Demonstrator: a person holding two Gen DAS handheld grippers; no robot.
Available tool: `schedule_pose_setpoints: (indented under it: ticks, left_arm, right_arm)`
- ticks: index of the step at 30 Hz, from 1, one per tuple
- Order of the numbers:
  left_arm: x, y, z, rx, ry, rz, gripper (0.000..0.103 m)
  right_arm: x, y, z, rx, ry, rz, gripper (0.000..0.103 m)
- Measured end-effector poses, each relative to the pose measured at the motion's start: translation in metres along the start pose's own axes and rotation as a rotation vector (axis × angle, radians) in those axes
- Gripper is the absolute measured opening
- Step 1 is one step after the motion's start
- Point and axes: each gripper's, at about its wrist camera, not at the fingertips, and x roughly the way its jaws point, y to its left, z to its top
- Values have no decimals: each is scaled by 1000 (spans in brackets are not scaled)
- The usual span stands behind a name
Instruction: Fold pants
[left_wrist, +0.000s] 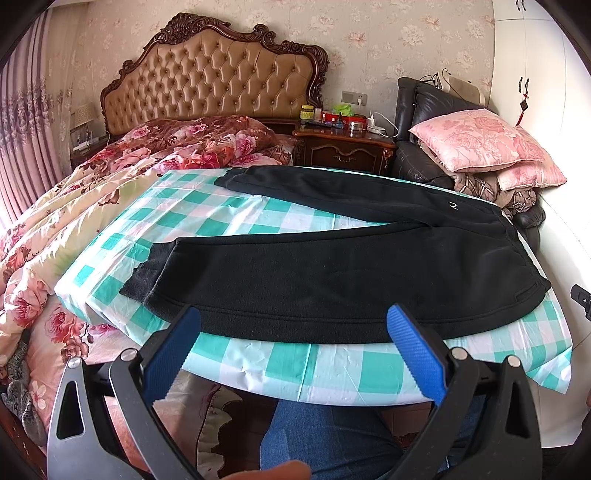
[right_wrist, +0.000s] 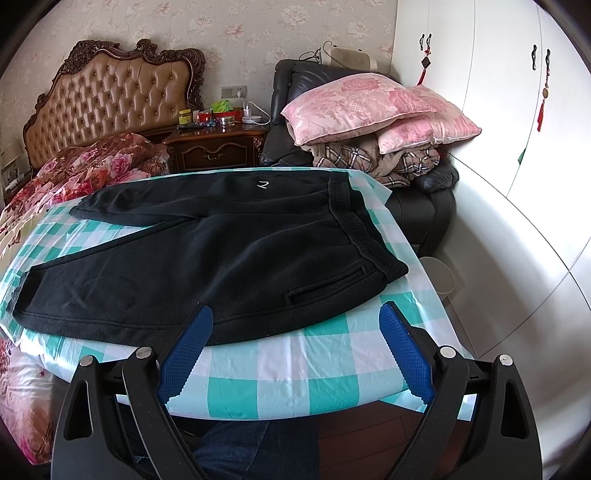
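Observation:
Black fleece pants (left_wrist: 332, 273) lie flat on a teal-and-white checked cloth (left_wrist: 288, 369), legs spread toward the left and waistband at the right. In the right wrist view the pants (right_wrist: 207, 251) show a small white logo and an elastic waistband (right_wrist: 365, 236). My left gripper (left_wrist: 293, 321) hangs open over the near hem of the closer leg, blue pads wide apart, nothing between them. My right gripper (right_wrist: 295, 319) stands open at the near edge by the hip pocket, also holding nothing.
A floral quilt (left_wrist: 92, 199) lies heaped on the bed to the left under a tufted headboard (left_wrist: 210, 74). Behind are a wooden nightstand (left_wrist: 343, 147) and a black armchair piled with pink pillows (right_wrist: 369, 107). White wardrobes (right_wrist: 498, 110) stand at the right. A person's jeans-clad leg (left_wrist: 332, 435) is below the table edge.

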Motion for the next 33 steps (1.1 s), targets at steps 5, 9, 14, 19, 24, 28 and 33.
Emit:
schedule_pose_setpoints:
  ticks: [5,9,14,19,24,28,33]
  left_arm:
    - [0,0,0,0,0,0,101]
    - [-1,1,-2,1,0,0,101]
    - [-1,1,-2,1,1,-1,101]
    - [-1,1,-1,-1,2,0,101]
    - [-1,1,-1,-1,3,-2,101]
    - [6,-2,-8,-1,7,-1,101]
    - [6,-2,-8,-1,8,-3,101]
  right_arm:
    - [0,0,0,-1,-1,0,88]
    - [0,0,0,0,0,0,88]
    - [0,-1,1,0,-1,0,88]
    - [0,0,1,0,-1,1,88]
    - [0,0,1,0,-1,0,88]
    - [0,-1,1,1,0,-1,88]
    - [0,-1,1,0,0,0,88]
